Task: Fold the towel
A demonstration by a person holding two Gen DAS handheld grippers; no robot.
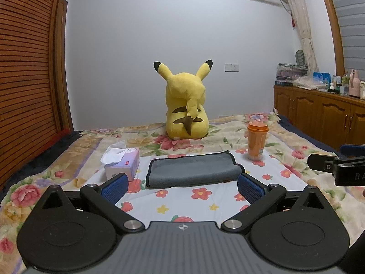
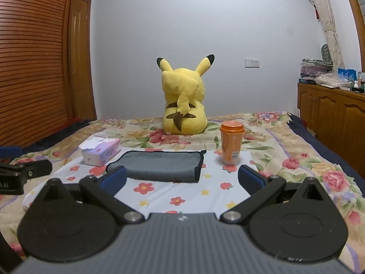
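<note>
A grey towel with black edging point(image 1: 194, 170) lies folded on the flowered bedsheet, just beyond my left gripper point(image 1: 182, 188). The left gripper is open and empty, its blue pads apart on either side of the towel's near edge. In the right wrist view the same towel point(image 2: 159, 165) lies ahead and slightly left of my right gripper point(image 2: 182, 179), which is open and empty. Each gripper's side shows at the edge of the other's view: the right gripper point(image 1: 337, 163) and the left gripper point(image 2: 22, 173).
A tissue box point(image 1: 123, 163) stands left of the towel. An orange lidded cup point(image 1: 256, 141) stands to its right. A yellow plush toy point(image 1: 186, 109) sits behind, at the far bed edge. A wooden cabinet point(image 1: 319, 111) lines the right wall.
</note>
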